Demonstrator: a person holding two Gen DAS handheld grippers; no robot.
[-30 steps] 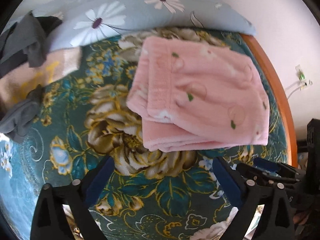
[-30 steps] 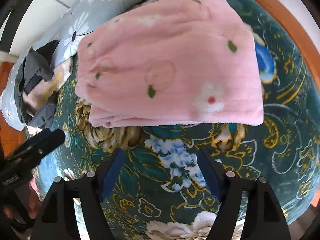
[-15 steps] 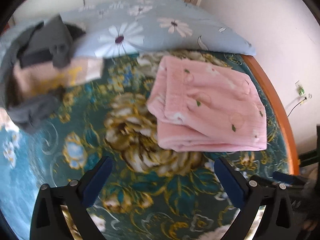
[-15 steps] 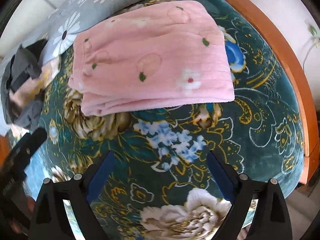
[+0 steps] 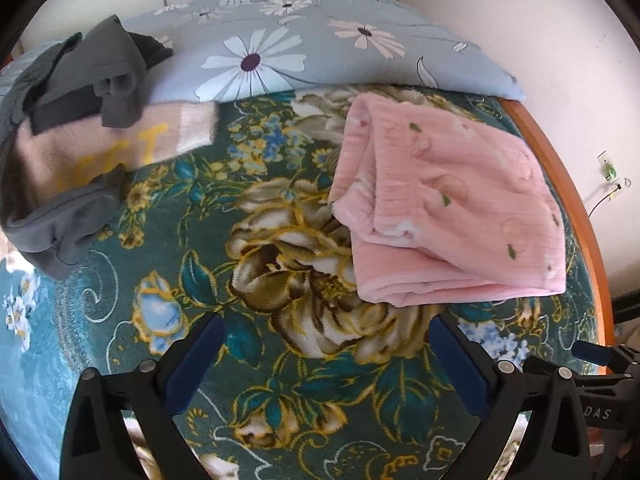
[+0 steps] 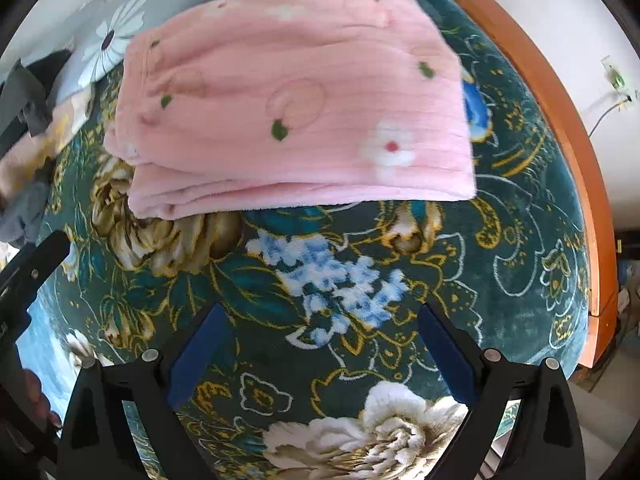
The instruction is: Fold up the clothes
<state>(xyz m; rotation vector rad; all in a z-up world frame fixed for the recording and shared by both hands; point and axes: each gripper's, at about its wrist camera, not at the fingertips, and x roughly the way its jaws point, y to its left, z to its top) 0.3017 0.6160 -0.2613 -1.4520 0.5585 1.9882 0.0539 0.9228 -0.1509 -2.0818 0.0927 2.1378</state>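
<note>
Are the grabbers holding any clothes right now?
No. Both the left gripper and right gripper are empty; the pink garment lies folded on the bed.

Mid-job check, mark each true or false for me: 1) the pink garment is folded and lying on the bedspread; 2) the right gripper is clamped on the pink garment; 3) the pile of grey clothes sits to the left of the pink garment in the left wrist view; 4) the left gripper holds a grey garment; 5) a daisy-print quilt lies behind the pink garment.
1) True: the pink garment lies folded on the bedspread.
2) False: the right gripper has nothing between its jaws, which are opening.
3) True: the grey clothes sit far left.
4) False: the left gripper is open and empty.
5) True: the daisy-print quilt lies behind it.
</note>
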